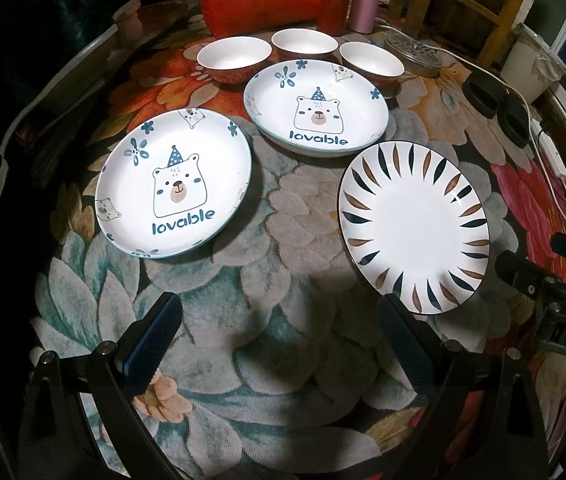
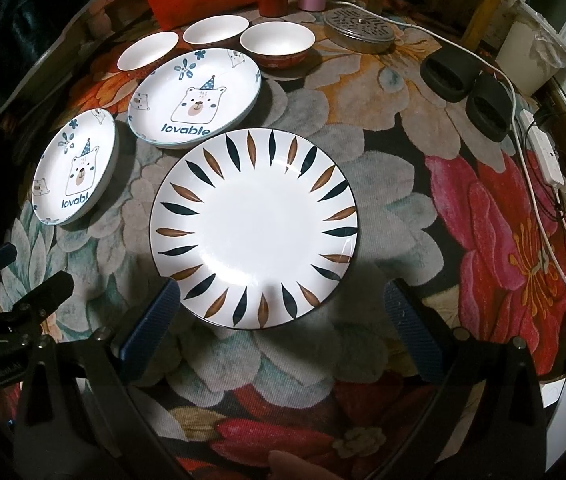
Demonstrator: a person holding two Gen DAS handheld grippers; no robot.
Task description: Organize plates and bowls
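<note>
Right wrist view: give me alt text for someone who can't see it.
The open right gripper hovers over a floral cloth, its fingers flanking the near rim of a leaf-patterned plate. Two bear plates lie beyond on the left, and three small bowls behind them.

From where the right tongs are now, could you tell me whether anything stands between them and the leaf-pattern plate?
Nothing visible does. The right tongs are open, and the leaf-pattern plate lies just ahead of them on the floral cloth, its near rim between the fingers. The bear plates and bowls sit beyond it.
</note>
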